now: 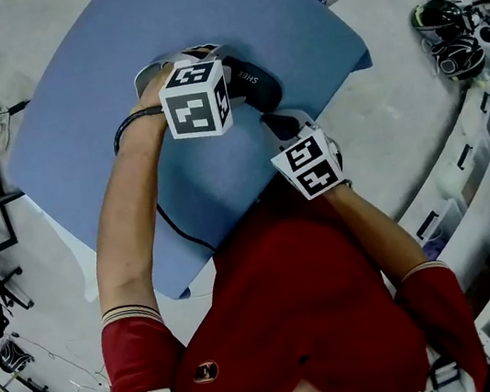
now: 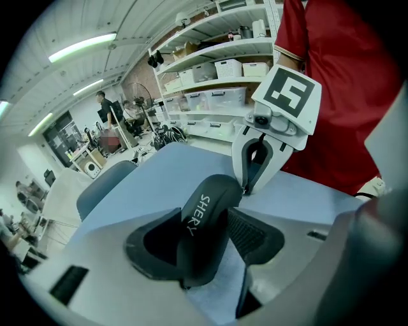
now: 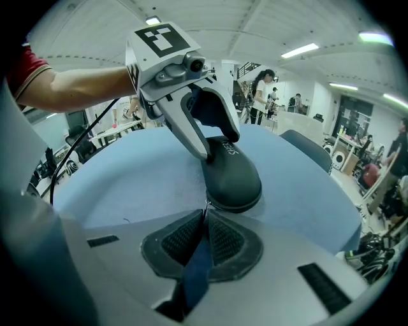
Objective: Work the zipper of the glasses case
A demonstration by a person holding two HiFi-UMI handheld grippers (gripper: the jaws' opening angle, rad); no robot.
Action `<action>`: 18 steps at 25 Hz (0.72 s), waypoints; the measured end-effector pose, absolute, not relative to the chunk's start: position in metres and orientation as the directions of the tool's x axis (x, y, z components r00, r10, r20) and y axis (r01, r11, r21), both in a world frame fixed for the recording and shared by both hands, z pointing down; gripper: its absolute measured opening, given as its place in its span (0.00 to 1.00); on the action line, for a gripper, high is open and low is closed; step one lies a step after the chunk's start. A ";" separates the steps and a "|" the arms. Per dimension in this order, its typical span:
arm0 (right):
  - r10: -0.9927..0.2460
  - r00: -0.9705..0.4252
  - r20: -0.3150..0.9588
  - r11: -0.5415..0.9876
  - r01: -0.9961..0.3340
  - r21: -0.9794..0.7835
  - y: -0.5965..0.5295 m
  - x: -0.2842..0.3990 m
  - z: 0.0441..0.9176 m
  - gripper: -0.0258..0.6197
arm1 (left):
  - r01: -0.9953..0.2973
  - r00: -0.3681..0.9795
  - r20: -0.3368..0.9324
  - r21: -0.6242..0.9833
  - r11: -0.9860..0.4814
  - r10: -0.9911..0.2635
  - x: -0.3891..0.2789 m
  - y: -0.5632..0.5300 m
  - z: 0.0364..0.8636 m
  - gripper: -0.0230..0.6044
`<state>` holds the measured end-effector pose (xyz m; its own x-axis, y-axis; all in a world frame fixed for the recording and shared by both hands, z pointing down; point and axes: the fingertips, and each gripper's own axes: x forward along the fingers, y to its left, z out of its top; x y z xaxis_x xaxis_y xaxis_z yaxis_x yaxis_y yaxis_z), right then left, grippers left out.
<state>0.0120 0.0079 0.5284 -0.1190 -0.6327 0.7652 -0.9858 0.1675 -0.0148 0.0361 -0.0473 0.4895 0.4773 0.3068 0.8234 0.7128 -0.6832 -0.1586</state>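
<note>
Left arm: the bare forearm (image 1: pixel 124 224) reaches out from a red sleeve across the blue bench (image 1: pixel 69 145), wrist tipped down, with the marker cube (image 1: pixel 196 98) riding on top.
Left tongs (image 2: pixel 205 237): clenched on the glasses case (image 2: pixel 203 216), one pad pressing each long side (a solid clamp).
Right arm: tucked in close to the body with the elbow bent, its own cube (image 1: pixel 312 165) just this side of the case, the tool aimed steeply down.
Right tongs (image 3: pixel 204 213): pads almost together, and the tips nip the little metal zipper pull (image 3: pixel 204 205) at the near end of the case.
Case: dark and rounded, lying flat on the bench with white lettering on its top, between the two tools and nearer the bench's far right edge in the head view.
Head view only: both arms at once, and a black cable (image 1: pixel 186 235) trailing over the bench. The cubes cover the pads here, so this view gives no read on either grip.
Left gripper view only: the right tool seen from the front, tips down on the end of the case, with shelves of boxes (image 2: pixel 220 67) behind.
Right gripper view only: the pull itself, and the left tool straddling the far half of the case from above (people stand well back in the room).
</note>
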 end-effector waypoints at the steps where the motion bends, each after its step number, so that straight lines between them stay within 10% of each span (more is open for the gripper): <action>1: -0.631 -0.119 0.766 0.170 -0.985 -0.012 0.009 0.013 0.528 0.07 | 0.704 0.489 0.818 -0.166 -0.690 0.302 0.036 -0.048 0.489 0.37; 18: -0.734 -0.123 0.668 0.224 -0.972 0.068 0.017 0.065 0.486 0.14 | 0.396 0.762 0.628 -0.258 -0.881 0.158 0.038 -0.031 0.441 0.38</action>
<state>0.0652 0.0175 0.4862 -0.1227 -0.7341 0.6679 -0.9722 0.2242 0.0679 0.0383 -0.0314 0.4413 0.7620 0.1583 0.6279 0.3960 -0.8812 -0.2584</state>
